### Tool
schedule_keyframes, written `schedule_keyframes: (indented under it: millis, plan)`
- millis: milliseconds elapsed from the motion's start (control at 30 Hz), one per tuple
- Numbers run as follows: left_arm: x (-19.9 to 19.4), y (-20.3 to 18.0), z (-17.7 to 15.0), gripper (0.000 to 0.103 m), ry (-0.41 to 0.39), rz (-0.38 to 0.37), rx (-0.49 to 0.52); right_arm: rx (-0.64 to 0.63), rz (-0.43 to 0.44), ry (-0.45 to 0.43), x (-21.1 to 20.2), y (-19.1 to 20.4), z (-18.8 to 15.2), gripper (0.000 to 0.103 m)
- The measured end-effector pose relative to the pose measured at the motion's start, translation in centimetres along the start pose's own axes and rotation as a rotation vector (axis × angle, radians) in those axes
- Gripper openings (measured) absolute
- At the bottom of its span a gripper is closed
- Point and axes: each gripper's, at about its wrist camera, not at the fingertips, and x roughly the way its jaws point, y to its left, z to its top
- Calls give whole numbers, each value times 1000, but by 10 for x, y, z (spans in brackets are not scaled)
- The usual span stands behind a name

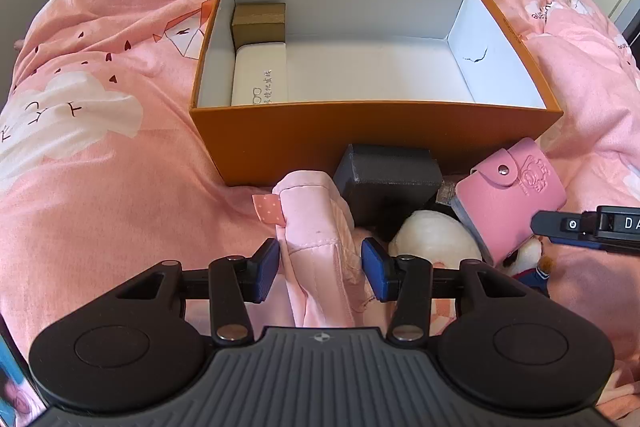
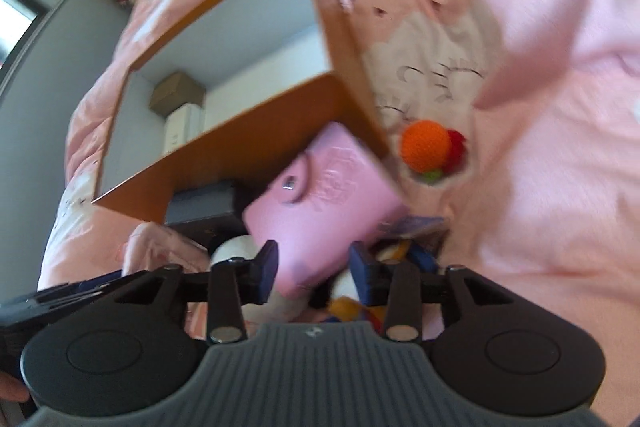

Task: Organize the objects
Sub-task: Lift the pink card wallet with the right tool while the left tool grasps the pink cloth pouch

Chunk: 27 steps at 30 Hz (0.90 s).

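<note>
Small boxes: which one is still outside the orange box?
The dark grey box, on the bedding against the orange box's front wall; the gold box already sits inside.

Both grippers same build: left gripper (image 1: 320, 269) and right gripper (image 2: 313, 273) have black linkage arms, silver pivot screws, blue-padded fingers (image 1: 266, 269), round black side housings, grey ribbed body.

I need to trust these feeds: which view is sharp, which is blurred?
Left wrist view: sharp, orange box edges bowed by the fisheye. Right wrist view: smeared throughout, the pink card holder and orange crochet ball soft-edged.
</note>
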Motion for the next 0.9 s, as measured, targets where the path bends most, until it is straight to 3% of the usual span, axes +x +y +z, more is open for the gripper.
schedule_keyframes:
  millis: [133, 467, 733, 900]
  plan:
    - [3, 4, 2, 55, 4, -7, -16, 78, 19, 34, 11, -17, 2, 48]
    - [6, 4, -1, 55, 10, -6, -31, 28, 24, 2, 35, -1, 4, 52]
    - [4, 4, -3, 50, 2, -16, -39, 175, 92, -45, 38, -17, 1, 56]
    - [0, 4, -7, 39, -24, -24, -36, 186, 111, -71, 34, -15, -2, 39]
